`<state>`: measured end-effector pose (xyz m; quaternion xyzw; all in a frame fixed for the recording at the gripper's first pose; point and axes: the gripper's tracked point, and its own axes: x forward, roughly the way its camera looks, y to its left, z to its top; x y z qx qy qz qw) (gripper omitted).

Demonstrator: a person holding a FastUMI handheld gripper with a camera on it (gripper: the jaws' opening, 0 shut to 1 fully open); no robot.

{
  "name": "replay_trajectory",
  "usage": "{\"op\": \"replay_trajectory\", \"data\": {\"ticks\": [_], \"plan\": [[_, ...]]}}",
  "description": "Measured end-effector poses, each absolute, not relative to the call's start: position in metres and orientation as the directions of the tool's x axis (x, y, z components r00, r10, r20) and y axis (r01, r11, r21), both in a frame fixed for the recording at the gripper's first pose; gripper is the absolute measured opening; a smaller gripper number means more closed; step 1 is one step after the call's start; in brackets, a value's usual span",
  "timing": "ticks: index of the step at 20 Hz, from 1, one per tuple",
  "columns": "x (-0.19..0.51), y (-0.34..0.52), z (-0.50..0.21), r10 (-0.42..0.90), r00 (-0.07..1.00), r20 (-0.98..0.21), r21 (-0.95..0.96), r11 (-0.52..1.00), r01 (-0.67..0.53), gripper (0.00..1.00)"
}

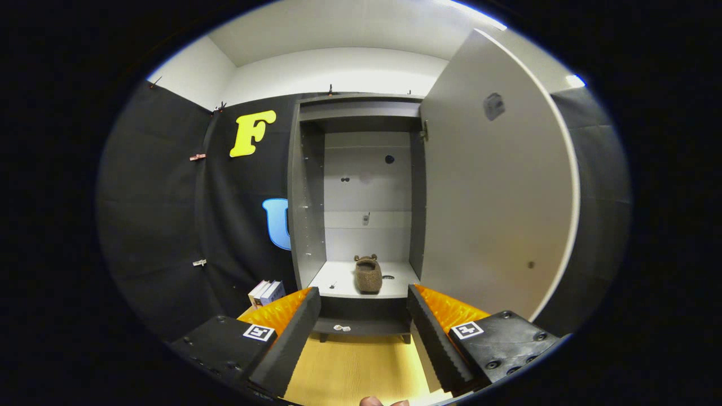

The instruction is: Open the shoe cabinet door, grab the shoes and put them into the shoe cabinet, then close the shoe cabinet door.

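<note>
Far left of frame: black cloth wall point(163, 225), matte and creased, pinned with small clips. At its foot, lower left, a few upright books point(267, 292) stand on the floor, pale spines.

Centre: shoe cabinet point(307, 192), tall, narrow, flat grey panels with a smooth laminate look. Left inner wall carries rows of small drilled holes. Back panel pale, with a couple of dark round holes. One shelf board low in the cabinet, white and smooth. On that shelf, centre of frame, sits the shoe point(368, 274): a brown, fuzzy, rounded slipper with two small ear-like bumps on top, standing beyond the fingers and in line with the gap between them. A small pale thing lies under the cabinet base; too small to tell what.

Lower centre: gripper point(364, 304), fingers spread wide apart, nothing between them; inner faces ribbed, saw-toothed. Below them, wooden floor point(355, 366), light straight grain. A fingertip point(372, 401) shows at the bottom middle.

Right of centre: cabinet door point(496, 192) swung fully open, a plain smooth slab with a rounded outer edge, hinge visible at upper left of the door.
</note>
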<state>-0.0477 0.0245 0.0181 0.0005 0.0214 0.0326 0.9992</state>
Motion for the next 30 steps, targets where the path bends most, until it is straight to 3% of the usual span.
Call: {"op": "replay_trajectory", "data": {"ticks": [10,16,19,30], "plan": [[-0.113,-0.09,0.014,-0.021,1.0,0.015,-0.026,0.999,0.021,0.98],[-0.095,-0.19,0.003,-0.199,0.98,-0.011,0.042,0.979,0.2,0.98],[-0.069,-0.222,-0.008,-0.231,0.972,-0.037,0.095,0.968,0.233,0.98],[-0.036,-0.208,-0.018,-0.203,0.977,-0.068,0.108,0.972,0.209,0.97]]}}
